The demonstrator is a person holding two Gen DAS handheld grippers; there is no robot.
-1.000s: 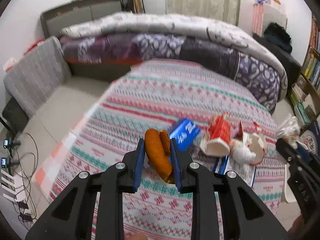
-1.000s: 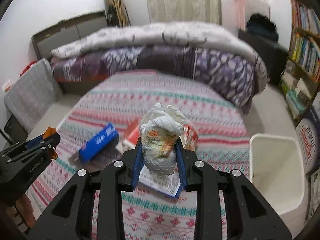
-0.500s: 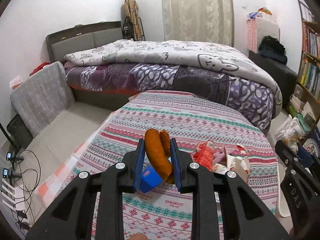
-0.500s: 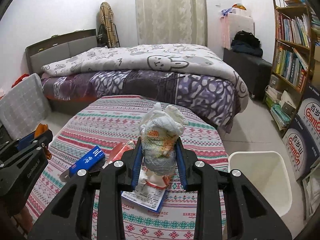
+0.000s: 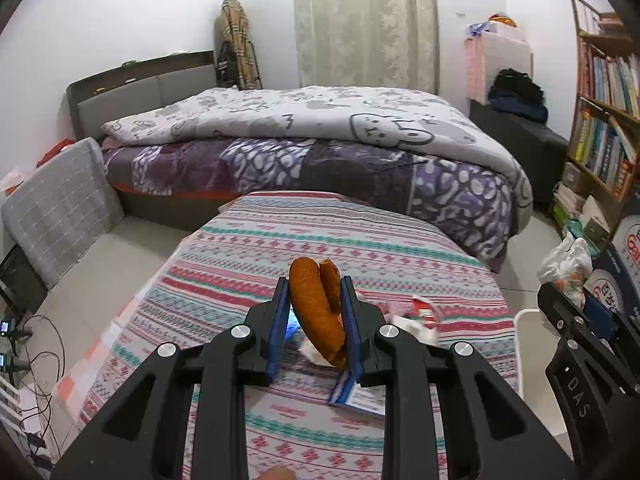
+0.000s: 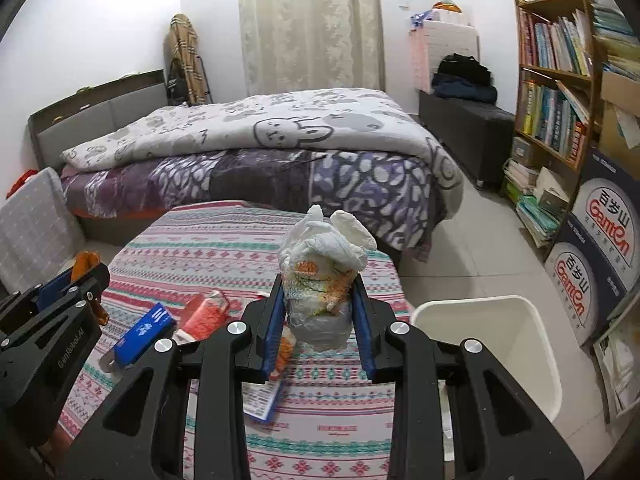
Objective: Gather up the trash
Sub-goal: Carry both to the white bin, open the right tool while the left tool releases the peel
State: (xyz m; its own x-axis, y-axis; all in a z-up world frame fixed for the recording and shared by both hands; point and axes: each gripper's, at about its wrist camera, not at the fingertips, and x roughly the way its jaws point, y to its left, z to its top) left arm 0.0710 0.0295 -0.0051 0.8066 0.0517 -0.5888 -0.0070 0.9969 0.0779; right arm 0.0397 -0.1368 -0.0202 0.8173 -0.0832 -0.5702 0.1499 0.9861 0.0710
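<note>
The left gripper (image 5: 314, 312) jaws squeeze a bent orange-brown peel (image 5: 316, 308) above the round striped table (image 5: 248, 256). The right gripper (image 6: 320, 308) jaws squeeze a crumpled white plastic bag (image 6: 320, 276) near the table's right edge, beside the open white plastic bin (image 6: 516, 356) on the floor

A home bedroom — a bed (image 6: 248, 152) under a rabbit-print quilt (image 6: 296, 130) fills the back, a lace curtain (image 6: 310, 26) hangs behind it, and a crowded bookshelf (image 6: 560, 76) lines the right wall.
</note>
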